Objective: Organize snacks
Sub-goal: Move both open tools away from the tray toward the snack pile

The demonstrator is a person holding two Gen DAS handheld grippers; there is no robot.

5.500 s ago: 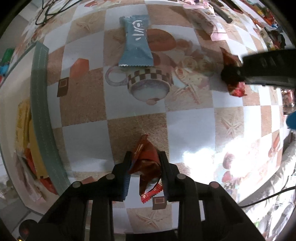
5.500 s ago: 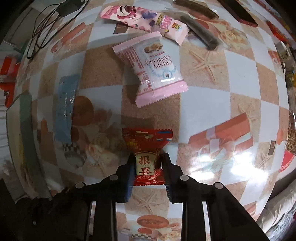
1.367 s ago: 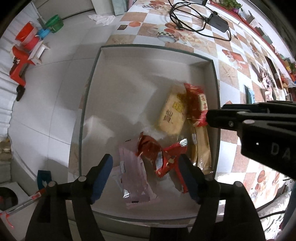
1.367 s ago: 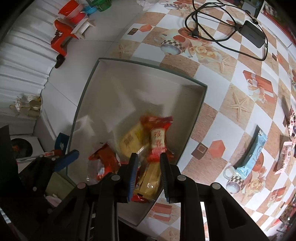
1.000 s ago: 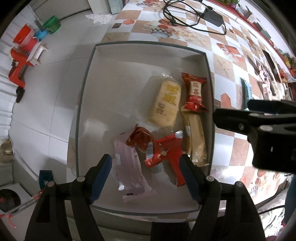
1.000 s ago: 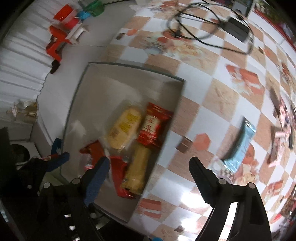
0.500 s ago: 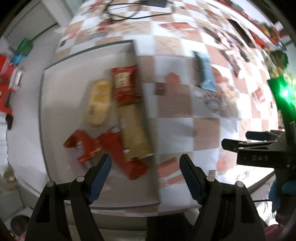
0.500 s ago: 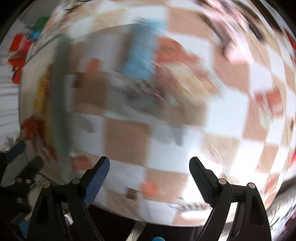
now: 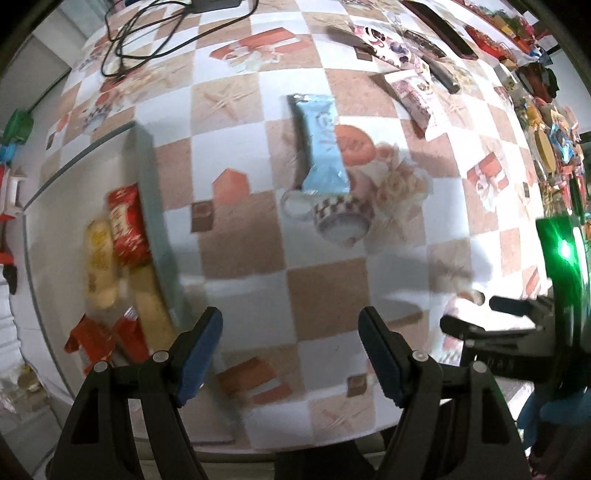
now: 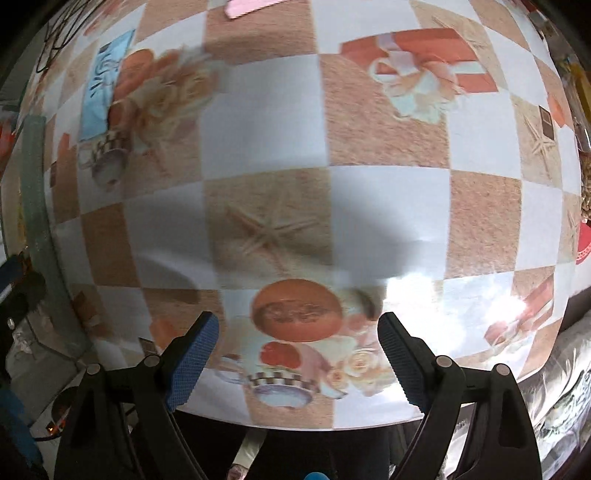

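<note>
I have both tools spread wide and empty over the surface. The blue snack bar (image 9: 320, 142) lies ahead of my left tool (image 9: 290, 350), long axis running away from it, near the tray's (image 9: 155, 206) right edge. My right tool (image 10: 297, 360) sits farther off.

A checkered tablecloth (image 9: 325, 288) (starfish, teacup prints) covers the table, glare near its edge.

In the left wrist view the snack packets (image 9: 110, 258) in the box (image 9: 159, 236) at nine o'clock are smeared by blur, their print unreadable, while the pink wrapper (image 10: 247, 5) at twelve o'clock in the right wrist view is cut off by the edge.
</note>
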